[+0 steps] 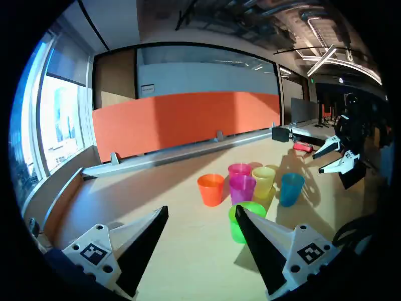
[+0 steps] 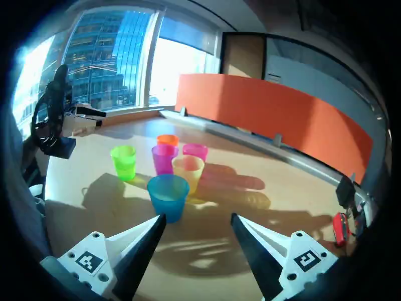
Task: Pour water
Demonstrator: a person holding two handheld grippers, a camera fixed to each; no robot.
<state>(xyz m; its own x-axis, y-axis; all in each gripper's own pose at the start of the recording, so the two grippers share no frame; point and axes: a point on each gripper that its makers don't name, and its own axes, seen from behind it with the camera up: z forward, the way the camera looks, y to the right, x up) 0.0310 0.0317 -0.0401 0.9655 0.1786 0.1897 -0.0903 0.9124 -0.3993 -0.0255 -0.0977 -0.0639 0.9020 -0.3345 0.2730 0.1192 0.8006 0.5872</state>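
The left claw is open and empty, near the green cup. The right claw is open and empty too, near the blue cup on the bench.

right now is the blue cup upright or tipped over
Upright: the blue cup stands on its base on the table, its open rim facing up. Whether it holds water, cannot tell.

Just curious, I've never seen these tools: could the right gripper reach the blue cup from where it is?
Probably yes: the blue cup stands just ahead of the open right gripper, slightly off-centre, with nothing between them.
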